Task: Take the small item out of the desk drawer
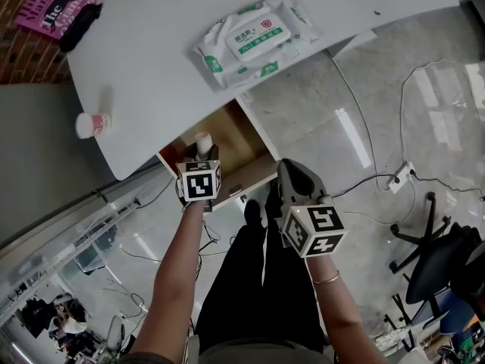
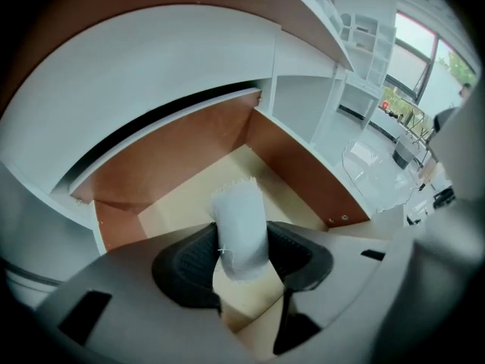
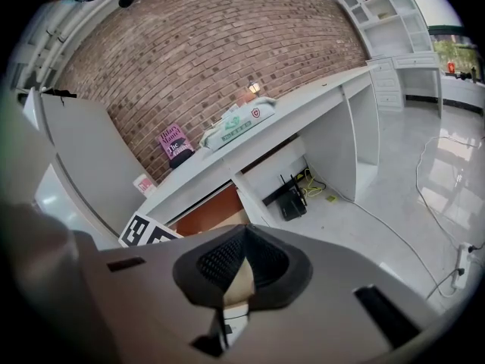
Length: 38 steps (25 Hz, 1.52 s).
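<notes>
From the head view, a white desk (image 1: 151, 67) runs across the top, with a pack of wipes (image 1: 246, 40), a pink book (image 1: 53, 6) and a small cup (image 1: 92, 124) lying on it. Under its edge a drawer (image 1: 242, 131) stands pulled open, brown inside. The left gripper (image 1: 200, 158) points down over the drawer's mouth with a small white packet (image 1: 202, 141) at its tips. The right gripper (image 1: 286, 171) is just beside it, over the drawer's front edge. An office chair (image 1: 432, 256) and a power strip (image 1: 399, 177) with cables are on the shiny floor to the right.

In the left gripper view, the left gripper (image 2: 244, 262) has its jaws clamped on the small white packet (image 2: 241, 226), with a black pad pressed on each side. The packet stands nearly upright, its notched end up, clear of the drawer (image 2: 182, 154) floor, which shows pale behind and under it.

In the right gripper view, the right gripper (image 3: 242, 268) has its jaws together at the tips with nothing between them. Beyond are a brick wall (image 3: 227, 44), the desk (image 3: 318, 97) with the pack of wipes (image 3: 239, 123) and pink book (image 3: 174, 144), the open drawer (image 3: 208, 214), and a black box (image 3: 292, 201) on the floor under the desk.
</notes>
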Available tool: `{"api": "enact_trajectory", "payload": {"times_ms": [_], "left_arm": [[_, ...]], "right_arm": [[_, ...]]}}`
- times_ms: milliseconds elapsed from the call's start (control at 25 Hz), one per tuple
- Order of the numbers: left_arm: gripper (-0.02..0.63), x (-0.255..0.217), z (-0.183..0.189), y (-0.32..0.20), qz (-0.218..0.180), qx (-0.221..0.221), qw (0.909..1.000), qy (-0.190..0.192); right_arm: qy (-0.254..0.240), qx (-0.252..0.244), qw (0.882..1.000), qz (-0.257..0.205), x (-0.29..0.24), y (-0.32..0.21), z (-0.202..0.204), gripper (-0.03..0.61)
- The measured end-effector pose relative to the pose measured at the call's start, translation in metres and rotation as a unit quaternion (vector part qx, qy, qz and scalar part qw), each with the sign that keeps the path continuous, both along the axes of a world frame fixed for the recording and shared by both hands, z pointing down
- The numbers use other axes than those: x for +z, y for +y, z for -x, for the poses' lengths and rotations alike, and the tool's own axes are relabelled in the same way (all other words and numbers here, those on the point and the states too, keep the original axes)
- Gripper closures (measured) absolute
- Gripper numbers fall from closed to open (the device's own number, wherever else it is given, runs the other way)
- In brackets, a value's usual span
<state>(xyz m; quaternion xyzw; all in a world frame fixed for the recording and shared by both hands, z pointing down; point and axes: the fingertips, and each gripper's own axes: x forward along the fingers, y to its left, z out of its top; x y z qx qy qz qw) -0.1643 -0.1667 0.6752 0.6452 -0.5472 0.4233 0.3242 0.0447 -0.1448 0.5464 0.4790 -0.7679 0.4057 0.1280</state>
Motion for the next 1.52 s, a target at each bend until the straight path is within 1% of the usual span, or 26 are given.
{"api": "enact_trajectory", "payload": {"times_ms": [320,600,840,1040,1360,1520], "left_arm": [[0.411,-0.038,-0.014,0.004,-0.034,0.015,0.9991,0.021],[0.411,-0.075,-0.019,0.007,-0.069,0.032,0.9967,0.028],[0.411,-0.104,-0.023,0.014,-0.096,0.031,0.9937,0.048],[0.411,-0.125,-0.024,0.020,-0.118,0.023,0.9906,0.066],[0.411,-0.154,-0.017,0.034,-0.140,0.017,0.9872,0.075],[0.411,-0.168,-0.014,0.041,-0.153,0.017,0.9852,0.077]], "right_arm": [[0.007,-0.005,1.000,-0.019,-0.023,-0.002,0.005,0.574],[0.013,-0.015,0.999,-0.036,-0.044,0.002,0.013,0.573],[0.019,-0.029,0.998,-0.042,-0.055,0.012,0.021,0.574],[0.019,-0.035,0.998,-0.050,-0.067,0.017,0.029,0.574],[0.011,-0.043,0.997,-0.069,-0.095,0.026,0.041,0.574],[0.014,-0.047,0.996,-0.079,-0.105,0.031,0.044,0.574]]}}
